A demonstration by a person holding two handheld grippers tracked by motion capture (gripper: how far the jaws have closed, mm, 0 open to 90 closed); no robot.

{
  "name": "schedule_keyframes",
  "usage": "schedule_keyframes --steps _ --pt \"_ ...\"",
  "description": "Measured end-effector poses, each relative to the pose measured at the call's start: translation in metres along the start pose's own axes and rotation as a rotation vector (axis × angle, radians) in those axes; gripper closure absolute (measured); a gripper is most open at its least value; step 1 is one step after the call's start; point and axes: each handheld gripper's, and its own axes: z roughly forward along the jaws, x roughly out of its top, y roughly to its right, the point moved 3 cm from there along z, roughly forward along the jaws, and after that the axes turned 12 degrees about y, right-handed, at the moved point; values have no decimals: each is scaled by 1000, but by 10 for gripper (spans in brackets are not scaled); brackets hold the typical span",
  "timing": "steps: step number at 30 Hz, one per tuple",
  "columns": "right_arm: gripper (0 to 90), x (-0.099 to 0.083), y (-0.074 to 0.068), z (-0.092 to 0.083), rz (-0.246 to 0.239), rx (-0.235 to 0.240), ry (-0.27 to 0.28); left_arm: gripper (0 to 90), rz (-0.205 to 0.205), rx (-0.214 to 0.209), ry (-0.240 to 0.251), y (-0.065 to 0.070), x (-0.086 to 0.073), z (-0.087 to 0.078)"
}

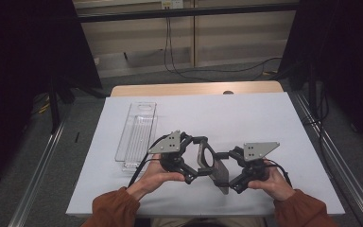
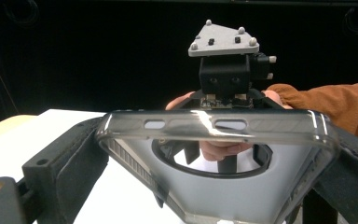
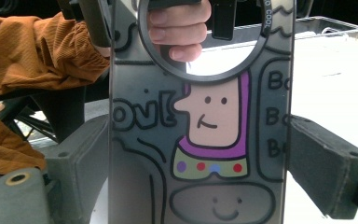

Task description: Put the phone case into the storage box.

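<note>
The phone case (image 1: 213, 163) hangs above the near middle of the white table (image 1: 246, 118), tilted on edge and held between the two grippers. The left gripper (image 1: 199, 158) clamps one end of it: in the left gripper view its two black jaws press on both sides of the case (image 2: 233, 186), whose clear rim with two slots runs across in front. The right gripper (image 1: 229, 170) clamps the other end: in the right gripper view its jaws stand wide and press on the long edges of the case (image 3: 200, 140), which bears a cartoon drawing and a round ring opening at the top. Through that ring show the fingers (image 3: 179, 28) of the left hand. A clear tray (image 1: 137, 135) lies on the table, left of the grippers and apart from them.
</note>
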Motion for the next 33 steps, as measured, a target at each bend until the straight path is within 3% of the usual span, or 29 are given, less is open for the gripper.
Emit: schedule_keyframes --steps 9,21,30,33 --pt "122 0 0 0 -5 3 0 65 -21 -25 -7 1 -1 -1" --pt "121 0 0 -2 -10 -3 2 77 -43 -26 -24 0 -3 -1" --pt "119 -3 3 0 -24 -16 -14 92 -15 -1 -58 -1 -4 -1" --pt "114 -3 4 0 -32 -39 -19 97 -4 2 -64 -1 -4 0"
